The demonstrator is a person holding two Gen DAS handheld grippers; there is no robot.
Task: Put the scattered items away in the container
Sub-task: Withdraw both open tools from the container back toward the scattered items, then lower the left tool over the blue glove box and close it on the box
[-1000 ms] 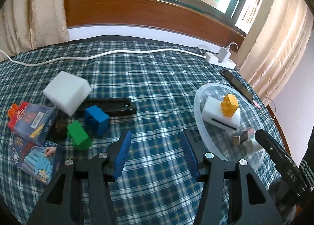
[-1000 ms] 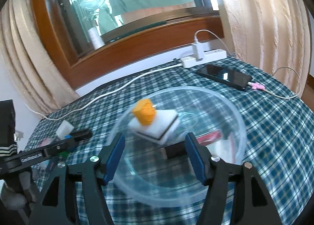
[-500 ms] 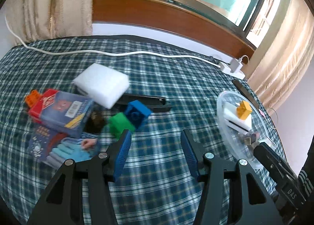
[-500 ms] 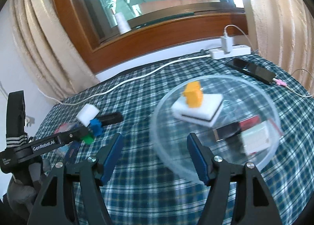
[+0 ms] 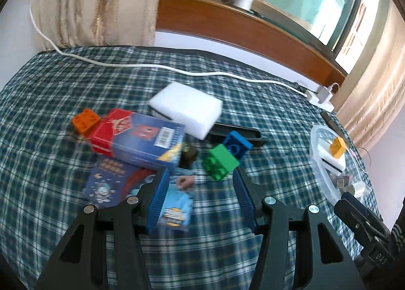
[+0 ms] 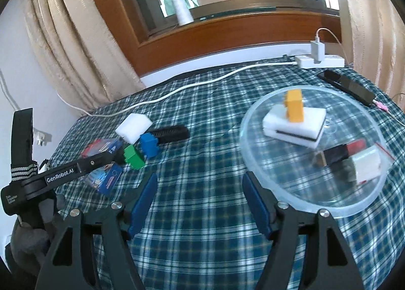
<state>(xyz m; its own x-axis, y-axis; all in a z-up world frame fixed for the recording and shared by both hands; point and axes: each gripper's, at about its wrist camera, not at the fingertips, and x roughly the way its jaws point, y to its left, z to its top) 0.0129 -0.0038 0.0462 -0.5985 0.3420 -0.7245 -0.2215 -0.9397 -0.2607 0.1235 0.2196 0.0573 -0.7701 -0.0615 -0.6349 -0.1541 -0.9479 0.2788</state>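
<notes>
My left gripper (image 5: 201, 181) is open and empty, just in front of a green brick (image 5: 220, 161) and a blue brick (image 5: 236, 145). Beside them lie a white sponge (image 5: 186, 109), a red-blue card box (image 5: 138, 139), an orange brick (image 5: 84, 120), a blue packet (image 5: 111, 181) and a black bar (image 5: 238, 134). The clear bowl (image 6: 367, 201) holds a yellow brick (image 6: 294, 109) on a white sponge, a dark block and a white packet. My right gripper (image 6: 200, 186) is open and empty, left of the bowl's near rim.
The checked cloth (image 6: 202, 214) covers the table. A white cable (image 5: 177, 71) runs along the back to a power strip (image 6: 320, 60). A black phone (image 6: 346, 86) lies behind the bowl. Curtains and a window sill stand behind the table.
My left gripper has swung left and closer to the scattered pile. My right gripper has pulled back and left from over the bowl, which now lies to its right.
</notes>
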